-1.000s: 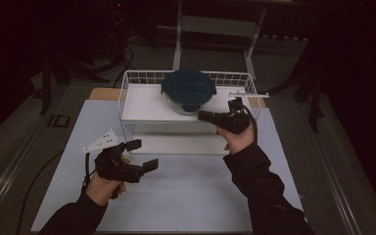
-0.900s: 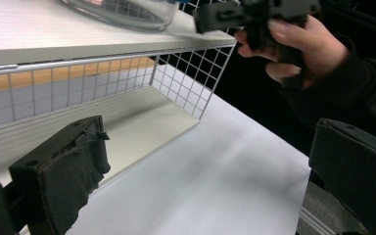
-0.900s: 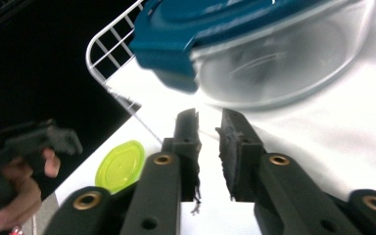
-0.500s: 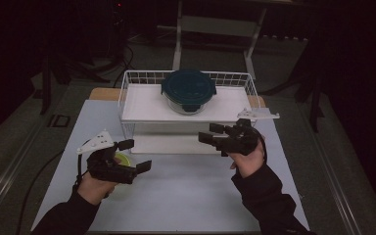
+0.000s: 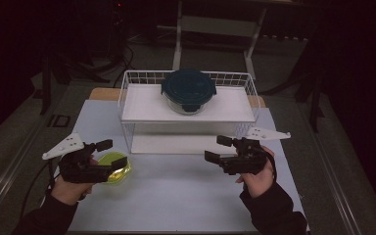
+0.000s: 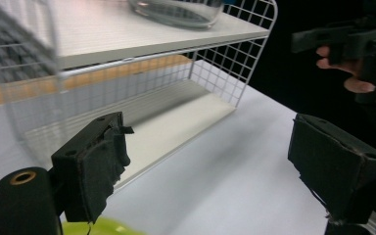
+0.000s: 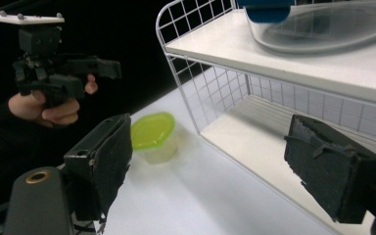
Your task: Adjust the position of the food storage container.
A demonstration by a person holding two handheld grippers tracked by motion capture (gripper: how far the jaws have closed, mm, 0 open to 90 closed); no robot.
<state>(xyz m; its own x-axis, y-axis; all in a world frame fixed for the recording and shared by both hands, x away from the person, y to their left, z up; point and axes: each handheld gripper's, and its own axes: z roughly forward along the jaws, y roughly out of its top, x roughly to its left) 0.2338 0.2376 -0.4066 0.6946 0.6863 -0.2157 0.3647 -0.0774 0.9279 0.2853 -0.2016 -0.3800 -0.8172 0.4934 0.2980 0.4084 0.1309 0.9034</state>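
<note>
No legible text, label, brand, number or sign appears on any surface in the three views.

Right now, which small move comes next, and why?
Probably ease the left gripper down around the green-lidded container. Its jaws stand open with nothing between them, directly over the container, while the right gripper is open and empty further off.
</note>
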